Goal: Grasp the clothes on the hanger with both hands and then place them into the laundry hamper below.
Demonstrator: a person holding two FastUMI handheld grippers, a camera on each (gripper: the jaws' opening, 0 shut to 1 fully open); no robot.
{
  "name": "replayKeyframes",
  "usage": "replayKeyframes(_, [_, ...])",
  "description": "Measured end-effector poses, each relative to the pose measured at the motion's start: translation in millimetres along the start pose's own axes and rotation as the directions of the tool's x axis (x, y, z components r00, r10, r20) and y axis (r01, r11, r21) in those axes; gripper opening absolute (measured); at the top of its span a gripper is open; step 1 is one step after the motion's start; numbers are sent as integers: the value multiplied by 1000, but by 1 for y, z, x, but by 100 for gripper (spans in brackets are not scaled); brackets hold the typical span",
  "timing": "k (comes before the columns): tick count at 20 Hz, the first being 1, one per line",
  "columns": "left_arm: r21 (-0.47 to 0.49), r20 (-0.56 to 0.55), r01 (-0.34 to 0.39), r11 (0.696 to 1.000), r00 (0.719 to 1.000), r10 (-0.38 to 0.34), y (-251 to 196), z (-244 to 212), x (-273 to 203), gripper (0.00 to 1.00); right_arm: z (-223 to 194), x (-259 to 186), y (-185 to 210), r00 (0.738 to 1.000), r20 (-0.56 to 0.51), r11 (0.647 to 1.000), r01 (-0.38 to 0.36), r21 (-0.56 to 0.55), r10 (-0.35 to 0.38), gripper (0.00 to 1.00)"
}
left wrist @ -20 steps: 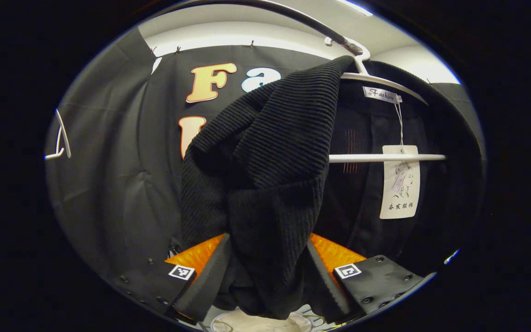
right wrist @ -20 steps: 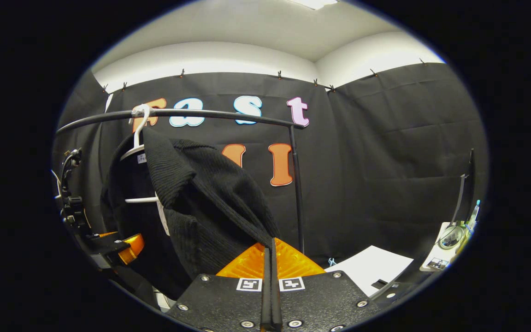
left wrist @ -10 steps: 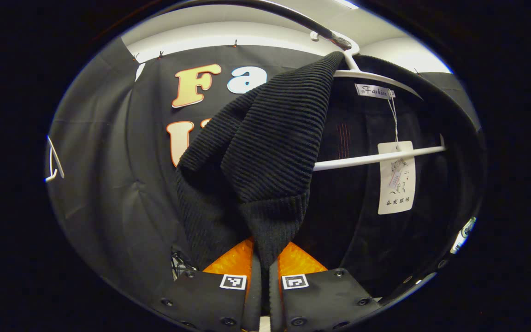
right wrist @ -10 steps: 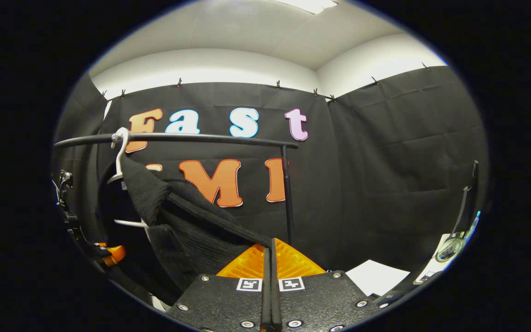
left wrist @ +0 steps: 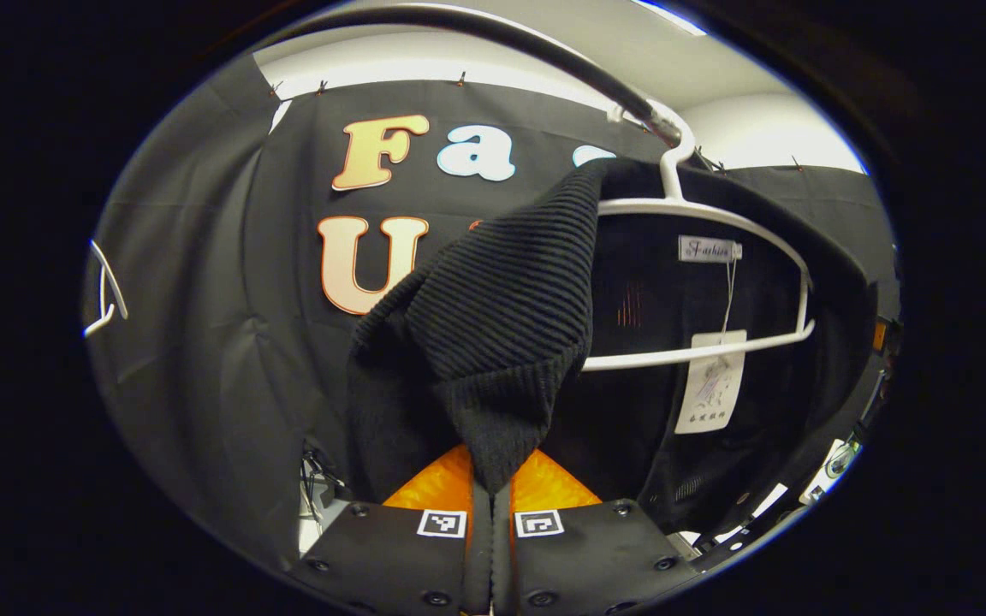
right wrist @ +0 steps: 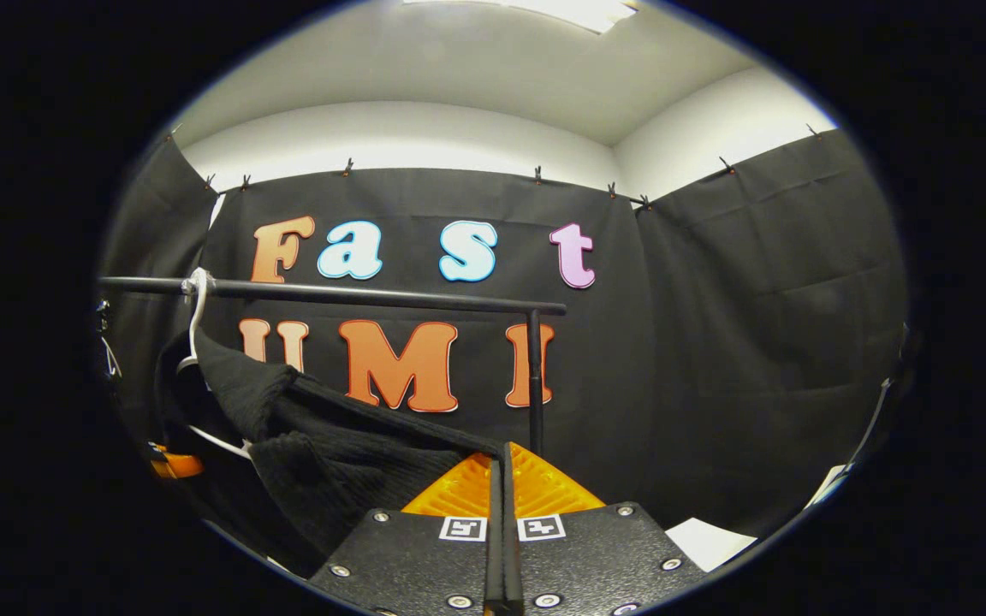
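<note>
Both your claws pinch the black knit sweater [left wrist: 493, 325] hanging on the white hanger [left wrist: 715, 222].
Left claw [left wrist: 490, 492] grips its hem; right claw [right wrist: 501, 466] grips an edge, open room rightward.

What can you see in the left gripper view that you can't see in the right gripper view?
Left gripper view: a white paper tag on a string hangs inside the garment, and the hanger's lower white bar runs across.

Right gripper view: the rail's upright black post stands at the rail's end.

Both: the black ribbed knit sweater, the white plastic hanger and the black clothes rail.
</note>
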State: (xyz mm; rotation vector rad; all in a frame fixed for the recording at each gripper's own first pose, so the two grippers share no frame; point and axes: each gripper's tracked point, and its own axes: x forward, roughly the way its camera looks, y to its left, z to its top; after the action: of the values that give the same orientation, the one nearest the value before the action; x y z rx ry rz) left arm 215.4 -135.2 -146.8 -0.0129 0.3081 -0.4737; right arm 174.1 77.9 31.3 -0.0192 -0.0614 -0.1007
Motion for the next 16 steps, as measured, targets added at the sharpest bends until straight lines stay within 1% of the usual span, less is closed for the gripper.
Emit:
replayKeyframes(1, [-11, 1, -1, 1000, 1000, 1, -2, 3, -4, 7, 0, 6, -5, 1000, -2, 1000, -8, -6, 8, 0])
replayKeyframes(2, [-24, 5, -4, 1000, 1000, 4, -4, 6, -7, 7, 0, 14, -9, 1000, -5, 1000, -15, -5, 15, 6])
replayKeyframes(3, [-34, 9, -9, 999, 1000, 9, -5, 7, -9, 7, -2, 21, -12, 1000, -10, 1000, -23, -1, 23, 0])
replayKeyframes(7, [-39, 21, -37, 999, 999, 37, -3, 16, -12, 7, -21, 48, -15, 996, -47, 997, -80, -1, 80, 0])
replayKeyframes(8, [-37, 28, -45, 998, 999, 46, -3, 19, -14, 10, -28, 55, -11, 993, -59, 995, -102, 15, 103, 0])
replayKeyframes(9, [-35, 33, -54, 998, 998, 55, -2, 22, -16, 10, -36, 61, -9, 990, -75, 992, -121, 36, 124, 0])
replayKeyframes(10, [-35, 39, -61, 998, 997, 63, -3, 26, -20, 7, -46, 67, -6, 986, -90, 989, -135, 55, 139, 0])
replayKeyframes(13, [-47, 56, -77, 996, 995, 80, 2, 39, -30, 7, -77, 80, -1, 974, -130, 977, -171, 125, 187, 0])
replayKeyframes(16, [-38, 66, -100, 994, 993, 103, 8, 46, -35, 7, -103, 88, 9, 960, -156, 961, -202, 189, 232, 0])
